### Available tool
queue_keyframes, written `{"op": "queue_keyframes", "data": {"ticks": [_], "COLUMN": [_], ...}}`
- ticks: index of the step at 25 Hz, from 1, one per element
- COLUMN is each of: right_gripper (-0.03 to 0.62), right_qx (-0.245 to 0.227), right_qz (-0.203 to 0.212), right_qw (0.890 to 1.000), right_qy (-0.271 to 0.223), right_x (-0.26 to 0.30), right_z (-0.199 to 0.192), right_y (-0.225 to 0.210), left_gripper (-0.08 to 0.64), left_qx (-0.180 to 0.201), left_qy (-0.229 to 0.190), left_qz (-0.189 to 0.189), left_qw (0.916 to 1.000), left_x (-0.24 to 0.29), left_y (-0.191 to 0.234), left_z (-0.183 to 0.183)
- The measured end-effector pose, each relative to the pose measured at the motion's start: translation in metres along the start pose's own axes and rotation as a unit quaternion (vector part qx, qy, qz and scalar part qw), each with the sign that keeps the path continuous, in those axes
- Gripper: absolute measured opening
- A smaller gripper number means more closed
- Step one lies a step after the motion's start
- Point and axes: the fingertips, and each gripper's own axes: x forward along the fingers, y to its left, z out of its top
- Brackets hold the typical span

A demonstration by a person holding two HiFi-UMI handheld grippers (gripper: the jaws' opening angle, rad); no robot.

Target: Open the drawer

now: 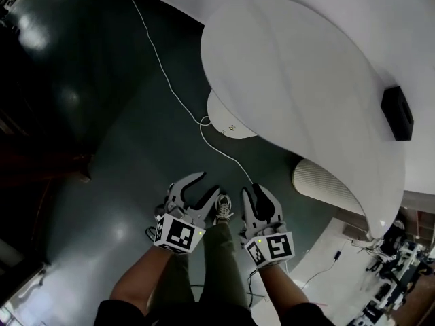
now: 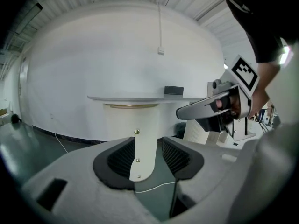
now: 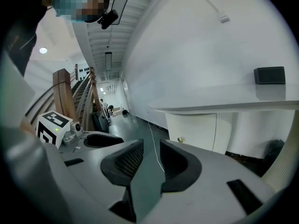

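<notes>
A white curved cabinet [image 1: 229, 122] stands under a round white tabletop [image 1: 306, 80]. Small brass knobs [image 2: 137, 131] run down its front, and one knob [image 3: 180, 139] shows in the right gripper view. The drawer fronts look closed. My left gripper [image 1: 197, 189] is open and empty, held above the floor short of the cabinet, with the knobs showing between its pads [image 2: 124, 158]. Beside it, my right gripper [image 1: 259, 199] is also open and empty, with a narrower gap. Neither gripper touches the cabinet.
A black box [image 1: 397, 112] lies on the tabletop near the wall. A white cable [image 1: 163, 73] runs across the dark green floor [image 1: 102, 148] to the cabinet. A white ribbed cylinder [image 1: 321, 182] stands to the right of the cabinet. Wooden stairs [image 3: 70, 97] rise at the left.
</notes>
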Motion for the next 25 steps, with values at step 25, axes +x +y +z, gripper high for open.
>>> {"op": "queue_keyframes", "data": {"ticks": [25], "right_gripper": [0.106], "right_qx": [-0.008], "right_qz": [0.053], "right_qw": [0.998], "right_qy": [0.015], "right_x": [0.069], "right_z": [-0.07], "right_y": [-0.072], "left_gripper": [0.179], "left_qx": [0.039], "left_qy": [-0.012], "left_qz": [-0.006], "left_qw": [0.9991], "left_x": [0.14], "left_y": [0.029], "left_z": [-0.061]}}
